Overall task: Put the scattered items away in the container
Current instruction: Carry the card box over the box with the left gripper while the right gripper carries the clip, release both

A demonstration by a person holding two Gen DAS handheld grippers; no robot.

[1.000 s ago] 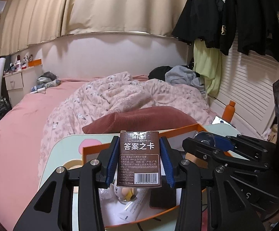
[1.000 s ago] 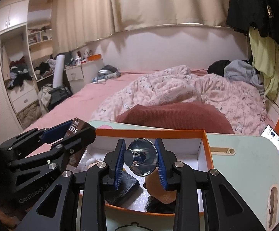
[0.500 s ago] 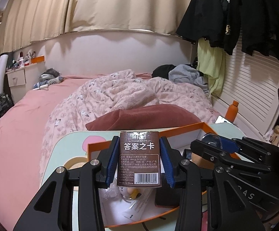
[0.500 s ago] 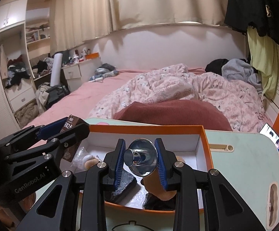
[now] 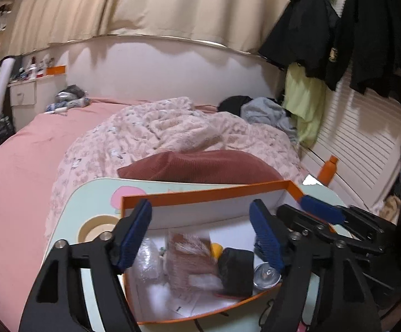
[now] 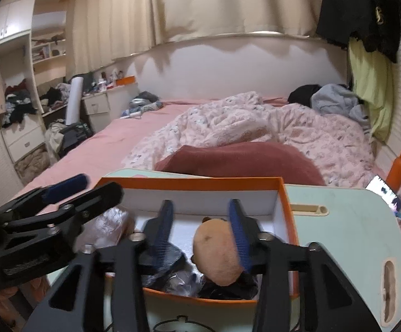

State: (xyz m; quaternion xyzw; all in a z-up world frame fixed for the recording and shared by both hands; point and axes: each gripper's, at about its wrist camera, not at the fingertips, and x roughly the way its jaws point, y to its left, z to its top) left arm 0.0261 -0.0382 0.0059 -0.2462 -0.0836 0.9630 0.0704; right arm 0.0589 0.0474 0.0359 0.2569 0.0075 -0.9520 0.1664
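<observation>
Both claws hang over the orange box [image 5: 206,193] that sits on the pale green tabletop [image 5: 90,202], and neither grips anything. The left claw [image 5: 200,235] is spread wide, its blue pads [image 5: 134,232] far apart with only air between them. Under it, on the box's white floor, lies the brown card pack [image 5: 189,260] in its shiny wrapper, blurred, roughly at the middle; a clear plastic bag [image 5: 148,260] is at its 9 o'clock, a black pouch [image 5: 236,271] at its 3 o'clock, and something small and yellow [image 5: 216,249] shows between pack and pouch. The shiny metal piece [image 5: 267,275] rests in the box at the 3 o'clock side of the pouch, close to the orange wall. From the other side, the right claw [image 6: 203,235] is also parted, pads [image 6: 239,235] apart, empty; a tan plush toy [image 6: 217,260] lies in the box below it, just beside the right-hand pad, whether touching I cannot tell. Dark items [image 6: 170,260] lie at the toy's 9 o'clock. Beyond the tabletop at 12 o'clock are a maroon pillow [image 6: 242,160] and a rumpled floral quilt [image 6: 255,121] on the pink bed [image 5: 20,166]. An orange bottle [image 6: 399,168] stands at 3 o'clock by the slatted wall, a lit phone [image 6: 384,189] just beside it.
</observation>
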